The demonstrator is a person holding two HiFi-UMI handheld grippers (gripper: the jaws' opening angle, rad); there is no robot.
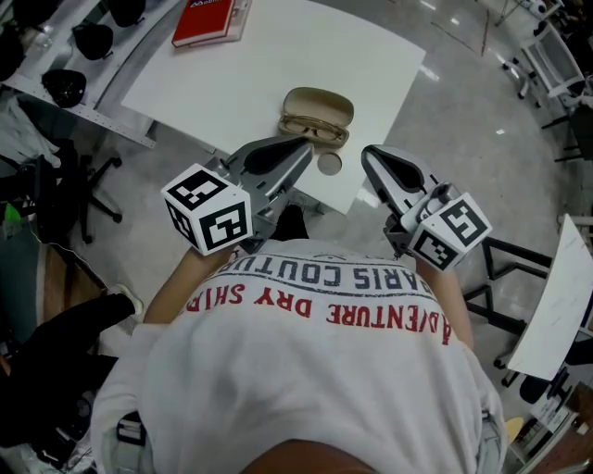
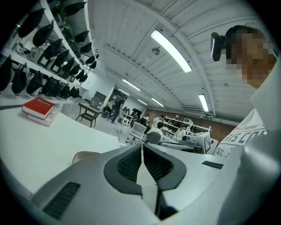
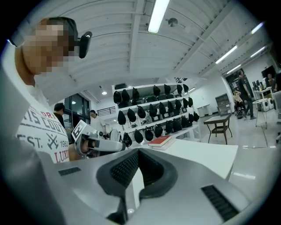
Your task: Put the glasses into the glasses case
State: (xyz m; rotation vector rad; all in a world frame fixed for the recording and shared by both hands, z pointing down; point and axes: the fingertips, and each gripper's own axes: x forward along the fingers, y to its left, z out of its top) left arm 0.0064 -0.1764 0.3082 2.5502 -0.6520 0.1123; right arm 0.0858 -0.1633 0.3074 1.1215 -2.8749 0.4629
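Observation:
In the head view a tan glasses case lies open on the white table, near its front edge. Thin-framed glasses rest across the near half of the case. My left gripper hangs just short of the glasses, its tip over the table edge, jaws shut on nothing. My right gripper is held to the right of the case, off the table's corner, and is also shut and empty. The left gripper view shows the jaws pressed together, with the case's rim below them. In the right gripper view the jaws meet too.
A small tan round disc lies at the table's front edge between the two grippers. A red book sits at the far left of the table. Shelves with black objects stand to the left. Grey floor is on the right.

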